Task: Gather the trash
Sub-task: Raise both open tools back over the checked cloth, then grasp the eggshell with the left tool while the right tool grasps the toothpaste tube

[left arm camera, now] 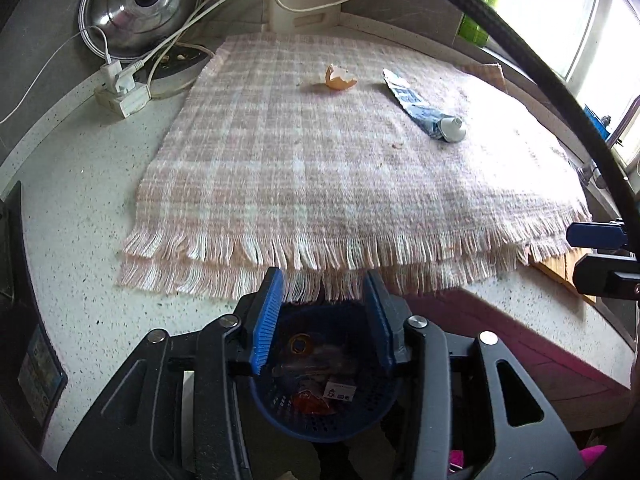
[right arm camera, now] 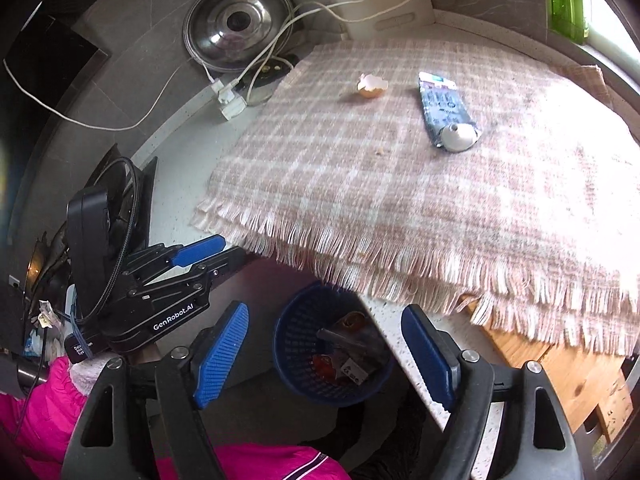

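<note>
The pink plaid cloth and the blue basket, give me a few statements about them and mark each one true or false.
1. A broken brown eggshell lies on the pink plaid fringed cloth. True.
2. A squeezed blue toothpaste tube with a white cap lies in the blue mesh plastic basket. False: it lies on the cloth, right of the eggshell.
3. The basket is empty. False: it holds wrappers and scraps.
4. The right gripper is open and holds nothing. True.
5. The left gripper is shut on the eggshell. False: it is open, and the eggshell lies far ahead.
</note>
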`<state>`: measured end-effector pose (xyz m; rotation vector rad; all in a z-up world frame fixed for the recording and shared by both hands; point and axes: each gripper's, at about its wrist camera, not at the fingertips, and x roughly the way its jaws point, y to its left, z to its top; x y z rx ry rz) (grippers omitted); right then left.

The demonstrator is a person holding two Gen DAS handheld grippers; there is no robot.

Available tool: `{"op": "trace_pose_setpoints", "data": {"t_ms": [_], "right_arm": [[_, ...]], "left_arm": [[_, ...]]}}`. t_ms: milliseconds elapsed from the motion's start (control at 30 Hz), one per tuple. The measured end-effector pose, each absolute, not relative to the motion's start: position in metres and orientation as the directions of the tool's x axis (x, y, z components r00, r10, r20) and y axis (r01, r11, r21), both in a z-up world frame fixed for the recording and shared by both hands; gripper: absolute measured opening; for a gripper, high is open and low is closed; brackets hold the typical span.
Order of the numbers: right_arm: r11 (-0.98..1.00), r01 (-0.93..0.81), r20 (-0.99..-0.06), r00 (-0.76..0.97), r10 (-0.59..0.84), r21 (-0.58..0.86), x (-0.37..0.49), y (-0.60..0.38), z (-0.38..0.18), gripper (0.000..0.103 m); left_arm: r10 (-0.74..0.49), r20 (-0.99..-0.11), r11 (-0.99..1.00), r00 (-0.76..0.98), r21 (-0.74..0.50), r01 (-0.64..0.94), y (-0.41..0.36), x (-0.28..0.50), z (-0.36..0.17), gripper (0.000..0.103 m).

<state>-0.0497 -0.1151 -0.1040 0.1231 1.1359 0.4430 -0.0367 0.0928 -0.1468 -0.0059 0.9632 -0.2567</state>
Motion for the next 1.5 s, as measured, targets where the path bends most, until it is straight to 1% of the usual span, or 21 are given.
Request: {"op": "trace_pose_setpoints", "data": {"t_ms": [333,600,700,833,967,1200,1233,1267,1300,1500], "right_arm": [[0.935,-0.231,-0.853,0.393,0.343,0.269,0.003,-0.157,-0.097,0.082],[0.930,-0.205,-0.860,0.362,0.360,0.304,0.052,-0.177,-0.116,0.082],[0.908,-0.198,-0.845,0.335,0.417,0.369,0.071,-0.183,-0.123,0.082],[0.870,-0.146,-0.820,0.292,0.492,0.470,0.097,-0.193,-0.136,0.074],[0.845,-0.098,-0.807,0.257,0.531,0.525,0.120,-0.201,-0.150,0.072],[0.830,-0.057,-0.804,0.219,0.552,0.555,0.145,-0.208,-0.174,0.071],[0.824,-0.048,-0.800,0.214,0.560,0.564,0.147,-0.209,-0.177,0.070],[0.820,-0.042,-0.798,0.208,0.566,0.571,0.149,-0.210,-0.180,0.066],[0.818,-0.041,-0.797,0.203,0.569,0.574,0.151,-0.209,-0.182,0.065],[0.831,-0.117,-0.808,0.192,0.557,0.544,0.155,-0.193,-0.180,0.065]], "left_arm": [[-0.232,-0.789,0.971,0.569,-0.150,0.188,0.073,0.017,-0.132,0.044],[-0.225,-0.785,0.974,0.576,-0.169,0.151,0.062,0.060,-0.128,0.044],[-0.227,-0.787,0.974,0.574,-0.181,0.137,0.059,0.077,-0.128,0.044],[-0.224,-0.791,0.975,0.569,-0.187,0.123,0.054,0.097,-0.130,0.044],[-0.226,-0.794,0.974,0.564,-0.196,0.114,0.050,0.115,-0.133,0.044],[-0.243,-0.815,0.970,0.526,-0.211,0.120,0.039,0.143,-0.144,0.044],[-0.247,-0.817,0.969,0.521,-0.216,0.119,0.038,0.148,-0.146,0.044],[-0.251,-0.818,0.968,0.517,-0.221,0.120,0.037,0.153,-0.147,0.044],[-0.249,-0.819,0.968,0.517,-0.220,0.119,0.035,0.158,-0.148,0.044],[-0.242,-0.826,0.970,0.510,-0.199,0.138,0.026,0.188,-0.153,0.044]]}}
